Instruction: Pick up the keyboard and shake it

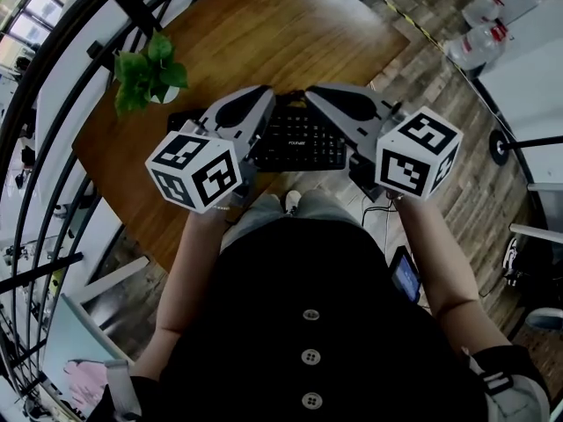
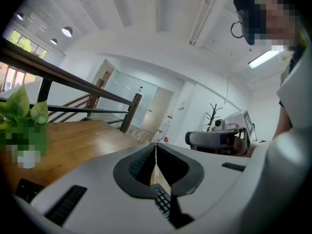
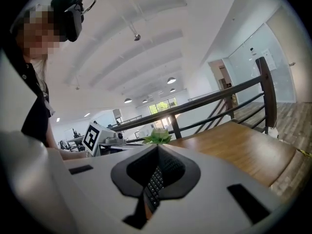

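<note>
Wooden bench fills the view ahead of the person, with plank flooring to its right. Nearest are the two marker cubes, then the left gripper and the right gripper, angled inward toward each other. Both are clenched, tips pressed together with nothing visible between them. The black keyboard sits at the bench's near edge, its ends beneath the two grippers, and its keys show through the hollow behind each pair of closed jaws. Farther left stands a potted plant, and beyond it a dark railing.
</note>
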`<act>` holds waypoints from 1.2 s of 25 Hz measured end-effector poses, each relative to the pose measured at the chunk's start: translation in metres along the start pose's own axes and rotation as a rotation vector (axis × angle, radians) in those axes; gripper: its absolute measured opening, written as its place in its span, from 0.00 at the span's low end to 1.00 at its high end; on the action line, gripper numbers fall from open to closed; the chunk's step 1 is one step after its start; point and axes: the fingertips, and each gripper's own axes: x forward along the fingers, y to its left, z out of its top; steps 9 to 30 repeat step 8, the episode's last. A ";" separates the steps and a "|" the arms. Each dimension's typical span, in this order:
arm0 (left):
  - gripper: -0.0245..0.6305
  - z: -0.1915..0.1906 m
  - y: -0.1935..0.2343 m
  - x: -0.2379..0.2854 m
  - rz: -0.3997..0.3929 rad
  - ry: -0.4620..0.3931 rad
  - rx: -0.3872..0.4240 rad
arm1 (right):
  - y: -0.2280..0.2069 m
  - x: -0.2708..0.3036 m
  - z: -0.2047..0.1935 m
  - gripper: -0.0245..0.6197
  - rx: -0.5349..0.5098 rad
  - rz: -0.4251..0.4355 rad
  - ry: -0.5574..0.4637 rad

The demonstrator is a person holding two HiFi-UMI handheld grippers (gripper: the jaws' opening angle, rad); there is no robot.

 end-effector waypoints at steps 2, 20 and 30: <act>0.07 -0.001 0.002 -0.001 0.005 -0.001 -0.018 | 0.001 -0.001 -0.001 0.08 -0.014 0.009 0.014; 0.07 -0.009 0.002 -0.004 -0.007 0.017 -0.037 | 0.005 0.001 -0.004 0.08 -0.010 0.046 0.024; 0.07 -0.009 0.002 -0.004 -0.007 0.017 -0.037 | 0.005 0.001 -0.004 0.08 -0.010 0.046 0.024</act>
